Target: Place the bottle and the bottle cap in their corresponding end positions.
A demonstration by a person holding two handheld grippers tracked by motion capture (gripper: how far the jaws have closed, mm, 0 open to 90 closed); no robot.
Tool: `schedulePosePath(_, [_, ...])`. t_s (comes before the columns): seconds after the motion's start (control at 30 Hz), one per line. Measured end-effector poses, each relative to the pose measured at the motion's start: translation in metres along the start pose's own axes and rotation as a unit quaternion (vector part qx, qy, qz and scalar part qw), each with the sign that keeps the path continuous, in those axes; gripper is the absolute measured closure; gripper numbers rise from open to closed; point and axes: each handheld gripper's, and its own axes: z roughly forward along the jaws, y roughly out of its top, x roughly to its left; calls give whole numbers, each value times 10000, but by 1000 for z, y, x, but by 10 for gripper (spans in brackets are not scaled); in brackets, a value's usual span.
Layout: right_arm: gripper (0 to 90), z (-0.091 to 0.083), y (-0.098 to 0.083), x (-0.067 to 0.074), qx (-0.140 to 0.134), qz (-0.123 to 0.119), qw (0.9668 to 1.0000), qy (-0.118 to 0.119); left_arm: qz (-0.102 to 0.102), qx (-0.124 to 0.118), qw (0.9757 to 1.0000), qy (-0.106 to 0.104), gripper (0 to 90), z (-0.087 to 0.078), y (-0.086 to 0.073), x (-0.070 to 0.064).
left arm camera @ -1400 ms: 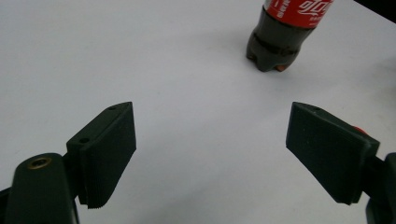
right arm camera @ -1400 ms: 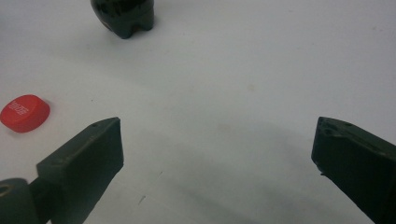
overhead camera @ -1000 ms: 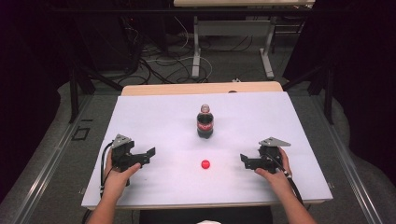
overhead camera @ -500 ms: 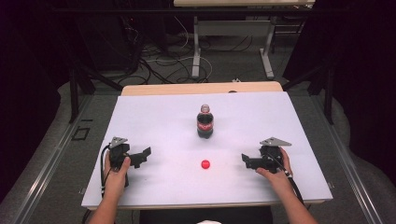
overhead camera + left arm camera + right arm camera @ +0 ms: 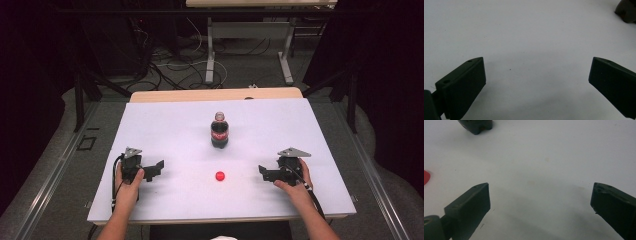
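Tabletop (image 5: pixel 165 120), white and rectangular, is seen from above, with a claw held low at each near corner. A small cola bottle (image 5: pixel 219 131) stands upright at the middle, its neck uncapped as far as can be told. Its red cap (image 5: pixel 219 176) lies flat on the white surface just in front of the bottle, between the two hands. The left claw (image 5: pixel 155 167) is spread wide and holds nothing; its tips point right toward the cap. The right claw (image 5: pixel 263 173) is likewise spread and empty, pointing left. The cap lies slightly nearer the right claw, and in the right gripper view a red sliver (image 5: pixel 426 177) shows at the left edge, beyond the tips. The right hand is judged the likelier one to reach for the cap.
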Motion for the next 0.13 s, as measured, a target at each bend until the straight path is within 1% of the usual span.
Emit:
schedulePosePath(0.07, [22, 0, 0, 0, 13, 10, 10000, 11, 20, 14, 10000, 14, 14, 0, 0, 0])
schedulePosePath(0.1, [22, 0, 0, 0, 19, 4, 10000, 8, 49, 59, 10000, 7, 14, 0, 1, 0])
schedulePosePath(0.13, [22, 1, 0, 0, 15, -31, 10000, -8, 71, 36, 10000, 36, 13, 0, 1, 0])
